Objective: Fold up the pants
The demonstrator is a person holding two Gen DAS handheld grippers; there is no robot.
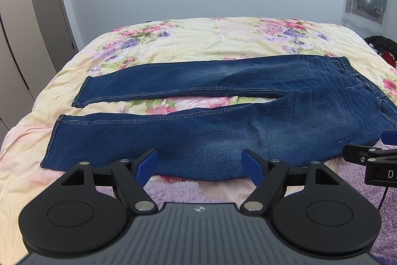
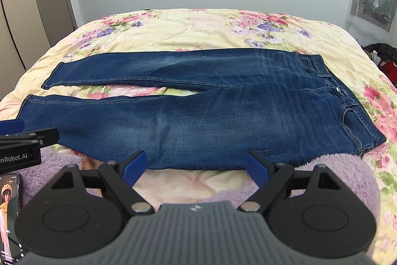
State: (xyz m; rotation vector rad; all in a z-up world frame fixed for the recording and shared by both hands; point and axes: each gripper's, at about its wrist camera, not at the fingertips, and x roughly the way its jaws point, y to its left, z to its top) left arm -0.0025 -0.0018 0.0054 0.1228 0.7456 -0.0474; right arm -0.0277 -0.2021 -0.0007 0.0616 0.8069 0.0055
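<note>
Left wrist shows my left gripper (image 1: 199,163) and right gripper (image 2: 196,164) agape near the jeans (image 1: 198,131); pinching the quilt (image 1: 198,41) too would drag it along.

Dark blue denim pants (image 1: 198,116): near edge of the closer leg hidden behind the left gripper's blue-tipped black fingers (image 1: 148,165); waist corner at 3 o'clock covered by the other gripper.

Right gripper (image 1: 372,155): cut off by the frame edge at 3 o'clock; lettering truncated.

Smartphone with lit screen (image 2: 10,210): cut at 8 o'clock; picture too small to read.

Dark clothing heap with red patch (image 2: 382,56): cropped at 3 o'clock, contents unclear.
</note>
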